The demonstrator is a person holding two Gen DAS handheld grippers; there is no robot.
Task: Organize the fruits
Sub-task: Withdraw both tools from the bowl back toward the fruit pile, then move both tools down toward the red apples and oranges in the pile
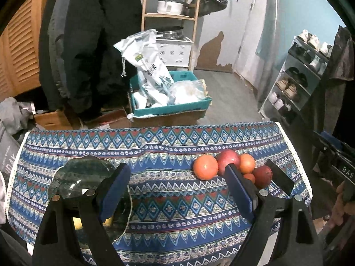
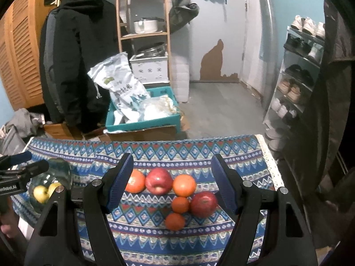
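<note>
Six fruits sit clustered on the patterned tablecloth point(image 2: 155, 239), toward its right side. Back row, left to right in the right wrist view: a large orange point(image 2: 135, 184) half hidden behind a gripper finger, a glossy red apple point(image 2: 158, 183) with its stem dimple facing forward, and a second orange point(image 2: 184, 185). In front of these, a small tangerine point(image 2: 180, 204) touches a darker red apple point(image 2: 204, 204) on its right, and one more small tangerine point(image 2: 175, 221) sits nearest the camera. All are packed close, most of them touching a neighbour.

The right gripper point(image 2: 172, 181) hangs above this cluster with its blue-padded jaws spread wide and nothing between the pads; the fruit lies on the cloth beyond them.

Over on the left of the table, there's a green-tinted glass bowl point(image 2: 63, 168) with a wavy rim. Inside it are two yellow-green fruits point(image 2: 41, 193), apples or pears, I can't tell which. The left gripper point(image 1: 177, 184) is above the cloth with its left finger over that bowl's rim, jaws likewise parted and empty.

Beyond the table's far edge, on the floor, a teal crate point(image 1: 170, 108) holds a white printed sack point(image 1: 146, 66) and a clear plastic bag point(image 1: 188, 90). A wooden shelf unit point(image 2: 144, 35) behind it carries a white pot point(image 2: 145, 24).
</note>
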